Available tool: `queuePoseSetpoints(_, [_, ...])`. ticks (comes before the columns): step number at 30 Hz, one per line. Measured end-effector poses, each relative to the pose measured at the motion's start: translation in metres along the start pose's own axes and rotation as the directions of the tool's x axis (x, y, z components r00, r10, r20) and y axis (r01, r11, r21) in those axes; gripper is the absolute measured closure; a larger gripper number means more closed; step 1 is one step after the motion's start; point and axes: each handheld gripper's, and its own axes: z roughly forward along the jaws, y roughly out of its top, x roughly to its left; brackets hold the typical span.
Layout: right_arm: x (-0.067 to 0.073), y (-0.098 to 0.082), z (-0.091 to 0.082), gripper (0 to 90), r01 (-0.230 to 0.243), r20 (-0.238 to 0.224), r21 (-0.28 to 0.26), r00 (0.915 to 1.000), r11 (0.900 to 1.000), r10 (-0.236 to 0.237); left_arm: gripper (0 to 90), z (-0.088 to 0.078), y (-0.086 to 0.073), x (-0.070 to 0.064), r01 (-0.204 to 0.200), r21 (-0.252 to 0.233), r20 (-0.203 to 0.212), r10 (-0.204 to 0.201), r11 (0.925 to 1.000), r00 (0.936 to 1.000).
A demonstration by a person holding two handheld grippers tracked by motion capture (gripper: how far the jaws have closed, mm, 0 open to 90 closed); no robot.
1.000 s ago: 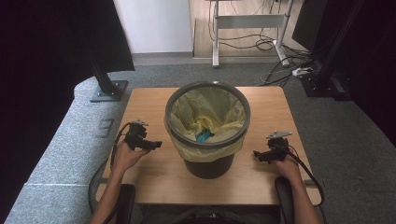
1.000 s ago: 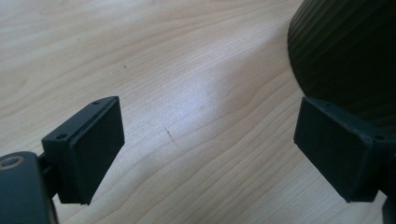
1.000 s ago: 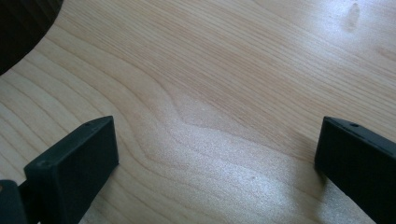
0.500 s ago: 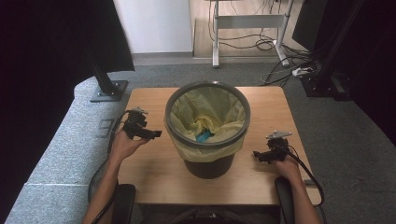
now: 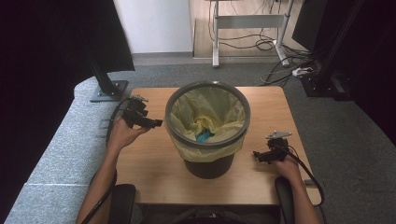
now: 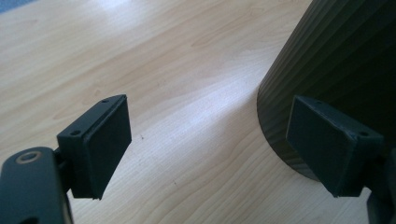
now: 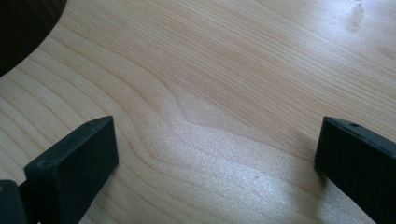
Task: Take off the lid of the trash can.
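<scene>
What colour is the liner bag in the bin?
Pale yellow; the liner bag shows best in the high view.

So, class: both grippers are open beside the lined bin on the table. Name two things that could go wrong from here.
1. The left gripper sits close to the bin, level with its rim. A sideways swing could knock the bin or push it across the table.
2. The yellow liner hangs loosely over the rim. Open fingers could snag it and drag it off, or pinch only thin plastic and tear it.
</scene>
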Motion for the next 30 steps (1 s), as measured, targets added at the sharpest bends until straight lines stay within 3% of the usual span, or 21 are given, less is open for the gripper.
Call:
queuePoseSetpoints(11, [0.0, 0.0, 0.0, 0.0, 0.0, -0.001, -0.002, 1.0, 1.0, 0.0, 14.6, -0.023, 0.028, -0.006, -0.025, -0.023, 0.003, 0.025, 0.9994, 0.9997])
queuePoseSetpoints(21, [0.001, 0.0, 0.0, 0.0, 0.002, -0.004, -0.002, 1.0, 1.0, -0.002, 14.5, -0.046, 0.057, -0.014, -0.048, -0.043, -0.028, 0.047, 0.9979, 0.9985])
queuePoseSetpoints(30, [0.001, 0.0, 0.0, 0.0, 0.005, -0.007, -0.002, 1.0, 1.0, -0.005, 15.8, -0.067, 0.083, -0.022, -0.056, -0.065, -0.026, 0.054, 0.9963, 0.9982])
